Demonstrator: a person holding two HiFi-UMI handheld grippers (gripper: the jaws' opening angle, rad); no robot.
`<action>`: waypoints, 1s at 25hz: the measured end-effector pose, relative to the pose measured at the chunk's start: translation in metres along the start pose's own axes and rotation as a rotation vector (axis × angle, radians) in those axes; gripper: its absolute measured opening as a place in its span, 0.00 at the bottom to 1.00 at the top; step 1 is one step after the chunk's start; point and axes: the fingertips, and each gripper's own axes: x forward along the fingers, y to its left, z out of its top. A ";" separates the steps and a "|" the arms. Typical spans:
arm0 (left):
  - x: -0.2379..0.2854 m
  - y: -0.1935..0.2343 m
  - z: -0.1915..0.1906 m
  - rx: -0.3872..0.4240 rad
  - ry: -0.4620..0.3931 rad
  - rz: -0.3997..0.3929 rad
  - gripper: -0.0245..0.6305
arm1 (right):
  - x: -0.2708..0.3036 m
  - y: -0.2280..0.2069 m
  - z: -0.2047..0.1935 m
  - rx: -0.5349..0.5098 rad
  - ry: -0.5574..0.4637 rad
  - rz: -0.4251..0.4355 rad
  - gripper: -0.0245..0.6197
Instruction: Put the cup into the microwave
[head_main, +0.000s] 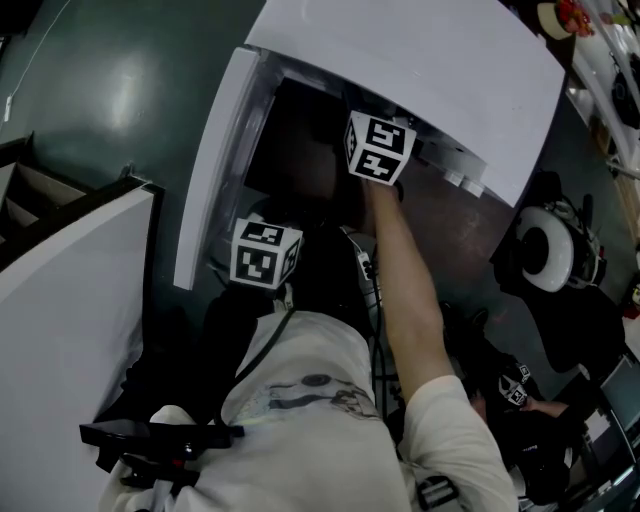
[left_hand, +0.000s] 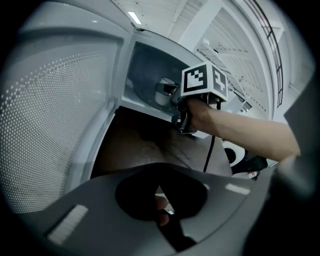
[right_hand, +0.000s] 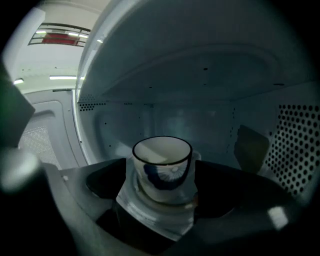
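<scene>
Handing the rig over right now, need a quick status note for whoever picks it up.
Right tool: shut on the cup, reaching inside the microwave; cup upright.
Left tool: shut, empty, low in front of the open door.
Done: door open, cup inside the microwave.
Left: set the cup down (can't tell if it rests on anything yet), release, pull out, probably close the door.

1. My right arm is bare and stretched straight forward, marker cube at its far end.
2. My right gripper has its 2 jaws clamped on the cup, which stands upright between them.
3. My left gripper sits lower and further back than the right one, its 2 jaws together with nothing between them.
4. 1 fingertip shows behind those jaws.
</scene>
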 end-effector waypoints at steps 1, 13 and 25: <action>0.000 -0.002 0.000 0.006 -0.003 -0.004 0.04 | -0.004 0.001 -0.004 0.004 0.009 0.001 0.70; -0.015 -0.036 0.015 0.109 -0.071 -0.061 0.04 | -0.145 0.018 -0.023 -0.022 0.049 -0.065 0.14; -0.057 -0.084 0.022 0.201 -0.195 -0.091 0.04 | -0.264 0.029 -0.018 0.041 0.003 -0.093 0.04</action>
